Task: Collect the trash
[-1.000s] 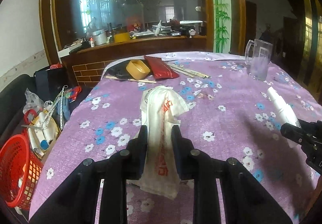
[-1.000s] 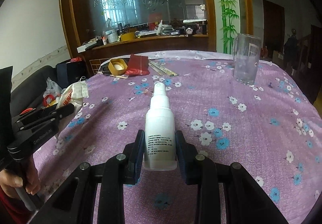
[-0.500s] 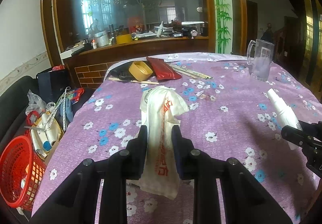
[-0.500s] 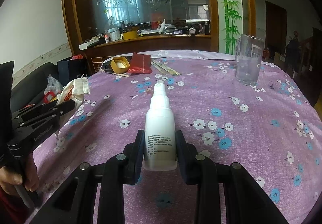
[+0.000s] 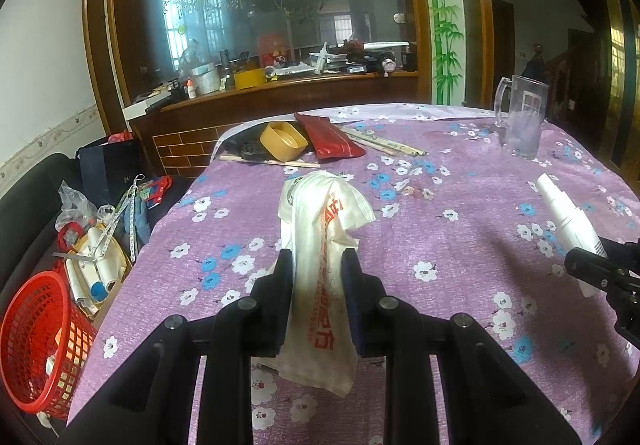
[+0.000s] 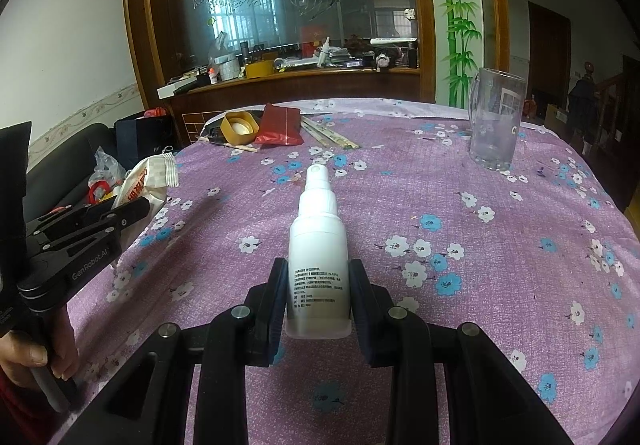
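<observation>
My left gripper (image 5: 317,265) is shut on a white wrapper with red print (image 5: 324,241) and holds it above the purple flowered tablecloth (image 5: 460,245). The wrapper also shows at the left of the right wrist view (image 6: 144,181). My right gripper (image 6: 319,277) is shut on a white spray bottle (image 6: 318,249), nozzle pointing forward. The bottle also shows at the right of the left wrist view (image 5: 568,217). A red mesh basket (image 5: 36,341) stands on the floor at the table's left.
A yellow tape roll (image 5: 283,141), a red pouch (image 5: 330,141) and chopsticks (image 5: 380,143) lie at the table's far side. A glass mug (image 6: 496,125) stands at the far right. Clutter (image 5: 96,257) sits by the basket. A wooden counter (image 5: 280,85) stands behind.
Both grippers have risen slightly and drawn back from the table, each holding its item. The basket shows more fully at the left.
</observation>
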{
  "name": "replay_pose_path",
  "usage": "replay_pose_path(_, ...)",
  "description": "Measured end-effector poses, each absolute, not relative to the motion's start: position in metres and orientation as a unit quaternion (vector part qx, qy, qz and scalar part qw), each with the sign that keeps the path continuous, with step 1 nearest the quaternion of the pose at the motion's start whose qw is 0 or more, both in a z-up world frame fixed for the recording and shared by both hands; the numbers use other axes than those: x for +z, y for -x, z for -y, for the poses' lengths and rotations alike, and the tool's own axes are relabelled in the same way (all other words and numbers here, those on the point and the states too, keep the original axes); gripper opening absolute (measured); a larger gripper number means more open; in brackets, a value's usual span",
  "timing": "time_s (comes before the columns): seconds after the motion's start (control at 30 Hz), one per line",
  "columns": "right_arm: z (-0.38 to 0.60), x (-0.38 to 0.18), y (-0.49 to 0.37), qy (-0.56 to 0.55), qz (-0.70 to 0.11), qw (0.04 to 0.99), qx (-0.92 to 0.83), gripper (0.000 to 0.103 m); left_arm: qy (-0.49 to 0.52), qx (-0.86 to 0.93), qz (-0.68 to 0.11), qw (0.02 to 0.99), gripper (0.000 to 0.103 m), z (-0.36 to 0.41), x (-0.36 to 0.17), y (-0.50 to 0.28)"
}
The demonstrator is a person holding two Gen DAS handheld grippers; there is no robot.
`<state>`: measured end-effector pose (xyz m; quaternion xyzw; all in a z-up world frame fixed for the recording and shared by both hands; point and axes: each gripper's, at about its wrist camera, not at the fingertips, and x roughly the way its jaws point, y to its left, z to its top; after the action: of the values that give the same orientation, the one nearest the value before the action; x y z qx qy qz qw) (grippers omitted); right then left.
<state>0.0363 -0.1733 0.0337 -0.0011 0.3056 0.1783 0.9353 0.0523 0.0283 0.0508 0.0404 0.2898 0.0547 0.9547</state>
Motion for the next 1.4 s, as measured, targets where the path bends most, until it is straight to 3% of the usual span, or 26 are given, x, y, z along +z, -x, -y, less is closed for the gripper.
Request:
replay_pose_path(0.47, 0.174, 0.033, -0.038, -0.008, -0.307, 0.935, 0.179, 0.033, -0.033, 0.053, -0.296, 0.953, 0.023, -0.031, 0.054, -0.053)
replay_pose_path(0.83, 0.163, 0.053, -0.023, -0.053, -0.32, 0.924, 0.201, 0.033, -0.025, 0.055, -0.29, 0.955, 0.023, -0.047, 0.088, -0.012)
replay_pose_path(1.1, 0.071, 0.079, -0.002, -0.04, -0.34, 0.893, 0.293, 0.033, 0.042, 0.105, -0.283, 0.952, 0.024, -0.146, 0.112, 0.052)
replay_pose_path(1.4, -0.092, 0.094, 0.013, 0.004, -0.363, 0.834, 0.415, 0.033, 0.103, 0.219, -0.3, 0.923, 0.024, -0.294, 0.093, 0.096)
